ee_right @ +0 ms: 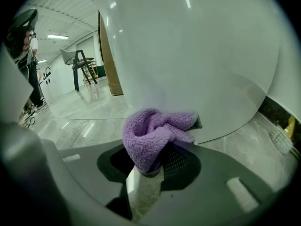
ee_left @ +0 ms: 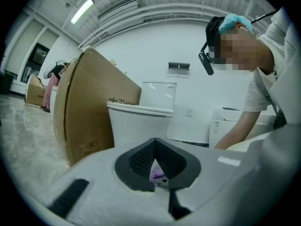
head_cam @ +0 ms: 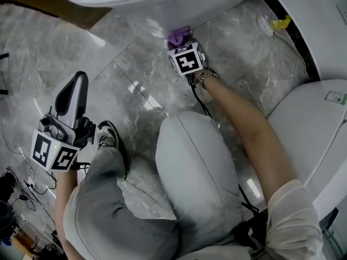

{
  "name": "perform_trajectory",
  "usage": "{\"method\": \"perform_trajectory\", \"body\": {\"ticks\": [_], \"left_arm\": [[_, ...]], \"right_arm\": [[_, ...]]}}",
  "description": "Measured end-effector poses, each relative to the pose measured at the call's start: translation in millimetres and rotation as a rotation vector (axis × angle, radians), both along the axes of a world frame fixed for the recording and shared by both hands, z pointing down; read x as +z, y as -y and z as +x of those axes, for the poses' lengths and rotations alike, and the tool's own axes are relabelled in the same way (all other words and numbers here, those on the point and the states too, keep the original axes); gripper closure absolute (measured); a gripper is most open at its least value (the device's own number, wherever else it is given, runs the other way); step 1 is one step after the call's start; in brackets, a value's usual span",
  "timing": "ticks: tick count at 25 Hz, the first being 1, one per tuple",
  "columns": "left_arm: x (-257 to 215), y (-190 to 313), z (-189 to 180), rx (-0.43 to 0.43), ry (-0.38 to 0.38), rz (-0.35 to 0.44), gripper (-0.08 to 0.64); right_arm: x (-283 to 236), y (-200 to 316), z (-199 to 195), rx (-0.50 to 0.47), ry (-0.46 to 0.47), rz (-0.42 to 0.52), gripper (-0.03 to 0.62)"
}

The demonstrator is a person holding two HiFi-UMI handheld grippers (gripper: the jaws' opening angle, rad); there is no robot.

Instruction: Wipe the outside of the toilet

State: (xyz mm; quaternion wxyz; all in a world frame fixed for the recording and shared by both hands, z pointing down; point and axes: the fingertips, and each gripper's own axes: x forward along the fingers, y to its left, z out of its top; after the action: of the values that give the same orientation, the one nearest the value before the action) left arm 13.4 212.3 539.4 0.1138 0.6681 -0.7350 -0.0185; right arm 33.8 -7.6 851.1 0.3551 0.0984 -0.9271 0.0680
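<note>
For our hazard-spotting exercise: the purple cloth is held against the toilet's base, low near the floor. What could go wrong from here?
1. The purple cloth is a loose bunch pinched in the right hand-held gripper; rubbing the toilet base could tug it free.
2. A white brush lies on the floor nearby; a wide sweep might knock it.

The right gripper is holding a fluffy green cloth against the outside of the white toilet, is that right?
Not quite: the fluffy cloth is purple, not green, as the right gripper view shows. The right gripper does hold it against the outside of the white toilet.
</note>
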Motion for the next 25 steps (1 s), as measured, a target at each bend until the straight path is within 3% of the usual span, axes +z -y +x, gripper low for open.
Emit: {"method": "perform_trajectory", "body": {"ticks": [7,11,14,19,22,25], "left_arm": [[0.5,-54.8,-16.5,-0.093,-0.001,0.008,0.554],[0.3,-84.9,-26.5,-0.123,0.002,0.019,0.554],[10.9,-96.9,-44.0,-0.086,0.005,-0.006,0.554],[20.8,-89.9,-83.5,-0.002,-0.011,0.047,0.554],[34.7,-79.9,-113.3,0.081,0.004,0.070,0.554],[56.2,-70.1,-144.6,0.158,-0.033,0.113,0.554]], "right_arm": [[5.3,-44.0,-32.8,-0.059,0.012,-0.046,0.456],[-0.1,-41.3,-33.7,-0.003,0.009,-0.070,0.457],[-3.1,-44.7,-34.2,0.016,-0.007,-0.095,0.457],[-19.3,-40.0,-37.5,0.091,-0.023,-0.298,0.459],[-15.0,-40.3,-42.7,0.077,-0.095,-0.264,0.468],[-12.6,-37.8,-47.5,0.087,-0.102,-0.202,0.468]]}}
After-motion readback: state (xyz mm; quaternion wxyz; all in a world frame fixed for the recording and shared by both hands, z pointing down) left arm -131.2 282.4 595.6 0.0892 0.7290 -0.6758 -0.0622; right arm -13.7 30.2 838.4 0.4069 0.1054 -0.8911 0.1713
